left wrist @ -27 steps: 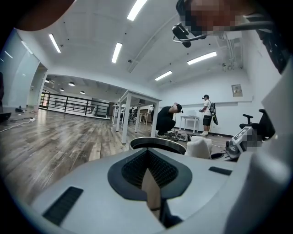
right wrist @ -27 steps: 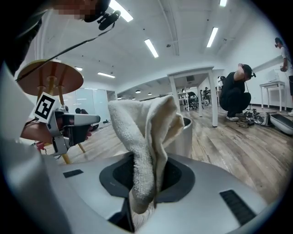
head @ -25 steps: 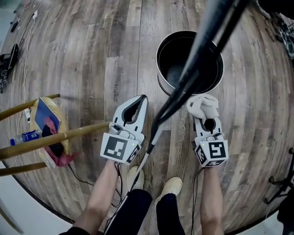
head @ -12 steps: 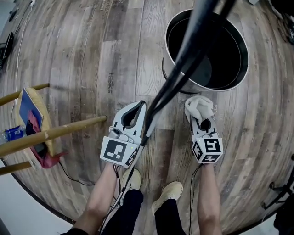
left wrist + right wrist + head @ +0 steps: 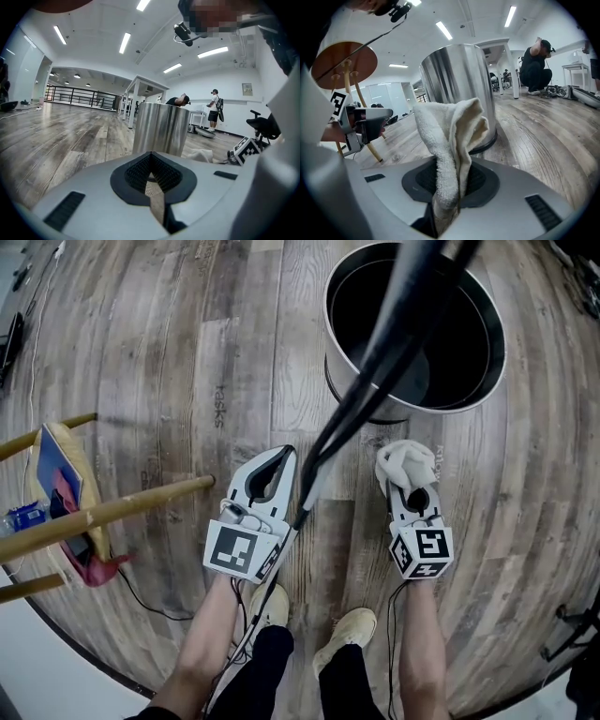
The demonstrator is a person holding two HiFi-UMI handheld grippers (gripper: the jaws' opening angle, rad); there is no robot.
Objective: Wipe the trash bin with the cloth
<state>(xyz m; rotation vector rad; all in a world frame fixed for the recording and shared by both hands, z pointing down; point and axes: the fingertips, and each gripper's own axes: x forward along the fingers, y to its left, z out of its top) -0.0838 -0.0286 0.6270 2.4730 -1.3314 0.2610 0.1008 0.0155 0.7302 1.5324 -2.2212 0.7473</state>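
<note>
A round steel trash bin (image 5: 342,381) with a dark inside stands on the wood floor at the top of the head view. My right gripper (image 5: 405,476) is shut on a bunched white cloth (image 5: 408,460), held just short of the bin's base. In the right gripper view the cloth (image 5: 452,136) rises between the jaws with the bin (image 5: 459,84) close behind it. My left gripper (image 5: 284,457) is shut on nothing, left of the bin and a little short of it. In the left gripper view the bin (image 5: 161,127) stands ahead of that gripper (image 5: 151,164).
A wooden stool (image 5: 103,514) and a bag with a bottle (image 5: 58,486) are at the left. A black pole (image 5: 375,371) crosses the head view over the bin. My shoes (image 5: 352,624) are below the grippers. People (image 5: 214,110) and tables stand far off.
The bin has grown larger and nearer in the head view, mostly in the first half second. Both grippers keep their hold and their places relative to each other.
</note>
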